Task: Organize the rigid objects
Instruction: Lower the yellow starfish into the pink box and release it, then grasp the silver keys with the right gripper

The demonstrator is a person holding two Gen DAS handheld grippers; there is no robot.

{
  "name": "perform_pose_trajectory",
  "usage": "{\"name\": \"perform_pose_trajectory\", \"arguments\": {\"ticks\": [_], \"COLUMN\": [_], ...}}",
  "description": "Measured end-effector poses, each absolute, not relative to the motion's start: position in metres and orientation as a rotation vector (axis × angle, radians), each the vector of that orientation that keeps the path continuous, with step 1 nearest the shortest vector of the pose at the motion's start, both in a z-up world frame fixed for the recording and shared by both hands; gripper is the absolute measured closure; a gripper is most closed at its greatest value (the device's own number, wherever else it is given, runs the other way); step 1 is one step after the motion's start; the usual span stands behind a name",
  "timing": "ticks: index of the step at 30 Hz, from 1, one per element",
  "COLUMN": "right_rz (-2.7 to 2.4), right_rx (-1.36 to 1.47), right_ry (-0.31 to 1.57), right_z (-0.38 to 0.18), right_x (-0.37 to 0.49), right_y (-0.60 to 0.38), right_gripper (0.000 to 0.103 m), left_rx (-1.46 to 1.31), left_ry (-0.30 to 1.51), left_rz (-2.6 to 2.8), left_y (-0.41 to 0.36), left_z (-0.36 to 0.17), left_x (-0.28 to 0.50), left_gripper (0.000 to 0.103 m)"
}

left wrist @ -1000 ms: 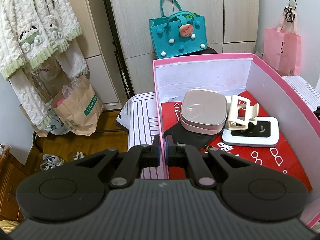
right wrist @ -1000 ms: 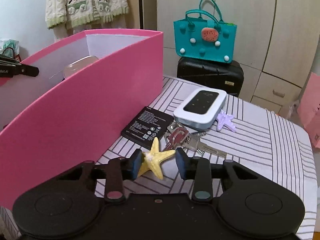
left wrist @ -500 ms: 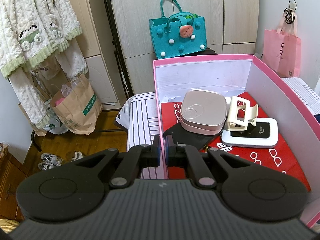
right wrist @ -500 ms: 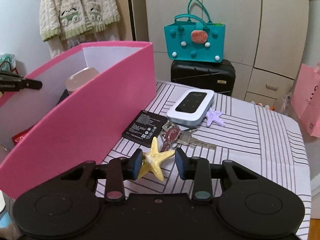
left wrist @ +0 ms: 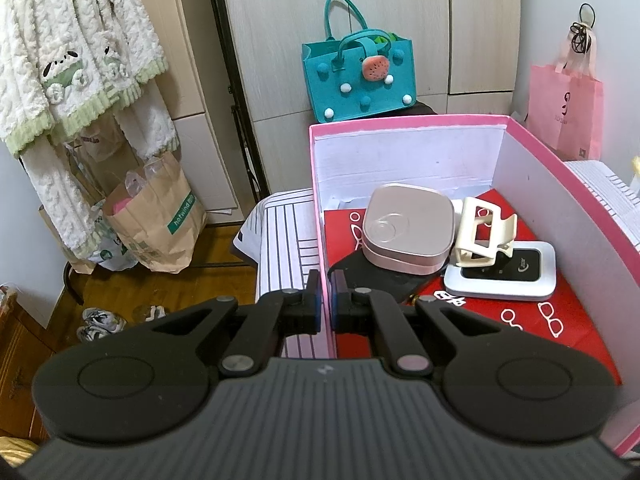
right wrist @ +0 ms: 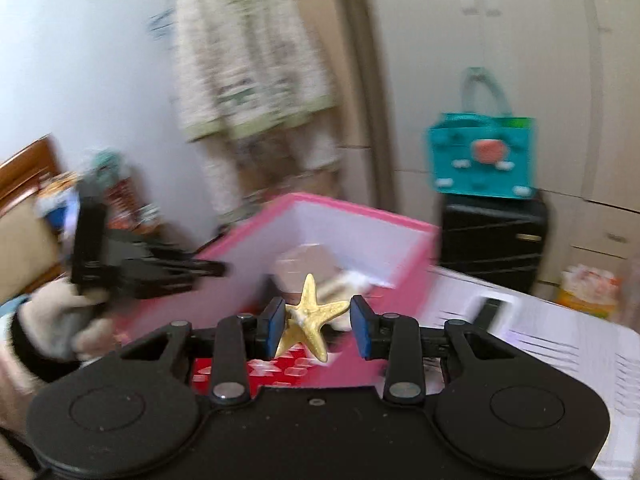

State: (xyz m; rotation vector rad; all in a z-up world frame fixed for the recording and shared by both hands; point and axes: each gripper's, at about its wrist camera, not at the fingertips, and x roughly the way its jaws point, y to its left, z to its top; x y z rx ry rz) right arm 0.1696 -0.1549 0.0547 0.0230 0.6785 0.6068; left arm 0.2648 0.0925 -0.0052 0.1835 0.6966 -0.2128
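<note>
pinching box left wall, lower centre: left claw | right claw spread wider than starfish, which touches its left pad, mid-frame above the box | view blurred

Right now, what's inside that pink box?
Inside the pink box: a rounded pink case resting on a flat black item, a cream clip atop a white-and-black device, all on a red liner. What lies beneath the case is hidden.
</note>
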Motion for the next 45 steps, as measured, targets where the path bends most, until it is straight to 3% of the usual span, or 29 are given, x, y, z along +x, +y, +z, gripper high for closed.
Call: {"name": "perform_pose_trajectory", "arguments": {"ticks": [15,18,20,25,35,45], "right_rz": [0.679,0.645,0.641,0.634,0.437,0.189], "right_rx": [-0.358,-0.386,-0.354,-0.176,-0.106,-0.088], "right_ry": [1.001,0.954,0.928,0.829,0.650,0.675], "right_z": [-0.011,-0.014,-0.012,0.010,0.040,-0.012], "right_x": [0.241,0.244,0.246,0.240,0.201,0.187], "right_y": [-0.049,-0.052,-0.058,-0.088,-0.165,-0.232], "right_gripper": [0.062,0.062,0.053,0.048,0.039,0.044], "left_rx": [0.151,0.151,0.150,0.154,0.141,0.133], "left_ry": [0.690,0.690,0.690,0.690,0.692,0.691], "left_rz": [-0.231,-0.232,-0.232,-0.228,-0.217,-0.218], "left_y": [0.096,0.097,0.097,0.095,0.097,0.094], "left_z": [-0.005,-0.005,-0.004,-0.004,-0.005,-0.005], "left_x": [0.266,0.266,0.266,0.267,0.268,0.266], "left_gripper": [0.099,0.099,0.099,0.099,0.099,0.098]}}
